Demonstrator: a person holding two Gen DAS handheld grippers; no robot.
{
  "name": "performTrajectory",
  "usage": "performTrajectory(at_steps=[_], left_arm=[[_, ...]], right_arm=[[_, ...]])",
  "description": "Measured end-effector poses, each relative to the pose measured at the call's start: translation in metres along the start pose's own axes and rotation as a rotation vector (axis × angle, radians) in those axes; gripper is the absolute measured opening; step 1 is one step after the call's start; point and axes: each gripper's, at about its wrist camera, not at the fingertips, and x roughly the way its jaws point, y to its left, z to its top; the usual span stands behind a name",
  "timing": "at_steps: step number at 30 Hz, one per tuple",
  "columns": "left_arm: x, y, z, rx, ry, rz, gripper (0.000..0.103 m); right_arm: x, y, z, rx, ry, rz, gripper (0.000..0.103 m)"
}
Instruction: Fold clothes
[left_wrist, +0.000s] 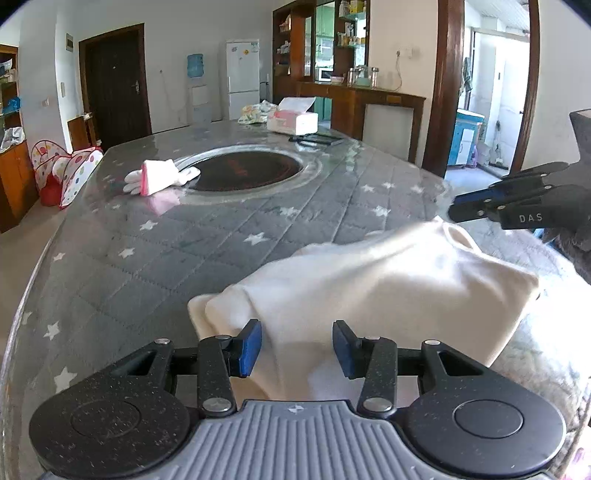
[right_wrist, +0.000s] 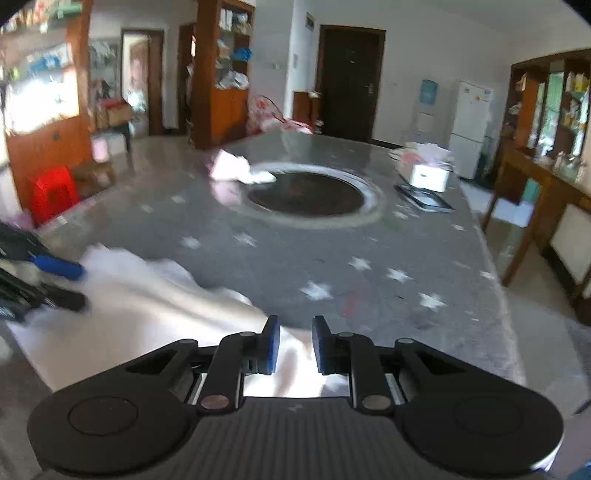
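A white garment (left_wrist: 369, 280) lies crumpled on the near part of the grey star-patterned table (left_wrist: 166, 251); in the right wrist view the garment (right_wrist: 140, 306) fills the lower left. My left gripper (left_wrist: 297, 349) stands open over its near edge, cloth lying in the wide gap without the pads pressing on it. The left gripper (right_wrist: 75, 282) also shows at the left edge of the right wrist view. My right gripper (right_wrist: 295, 349) is open by a narrow gap above the garment's edge. Seen from the left wrist, the right gripper (left_wrist: 458, 210) hovers just past the garment's far right corner.
A round dark inset (left_wrist: 243, 171) sits mid-table, with a pink and white glove-like bundle (left_wrist: 159, 177) at its left rim. A tissue box (left_wrist: 291, 120) and a flat dark tablet (left_wrist: 317, 139) lie at the far end. The table edge (right_wrist: 495, 266) drops off at right.
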Motion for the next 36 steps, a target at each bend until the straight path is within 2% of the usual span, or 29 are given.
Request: performTrajectory(at_steps=[4,9,16,23,27,30,34,36], left_arm=[[0.006,-0.008,0.014,-0.004,-0.019,-0.041,0.046],[0.028,-0.01,0.032,-0.028,-0.004,-0.067,0.045],[0.057,-0.004,0.036,-0.082,0.04,-0.072,0.045],[0.053,-0.008,0.043,-0.089,0.012,-0.049,0.045],[0.065,-0.014,0.048,-0.06,0.025,-0.014,0.045],[0.074,-0.014,0.051,-0.074,0.032,0.014,0.046],[0.072,-0.009,0.054,-0.141,0.019,-0.004,0.046],[0.063,-0.011,0.052,-0.133,-0.001,-0.014,0.046]], right_arm=[[0.018,0.013,0.007,0.037,0.027,0.109,0.014],[0.047,0.023,0.004,0.035,0.069,0.108,0.013],[0.054,0.019,0.002,0.048,0.065,0.093,0.012],[0.037,0.034,0.003,-0.01,0.032,0.109,0.013],[0.039,0.042,0.003,-0.029,0.037,0.114,0.02],[0.044,0.043,0.004,-0.017,0.039,0.105,0.02],[0.045,0.039,0.011,0.016,0.037,0.113,0.02],[0.053,0.036,0.01,0.033,0.058,0.109,0.02]])
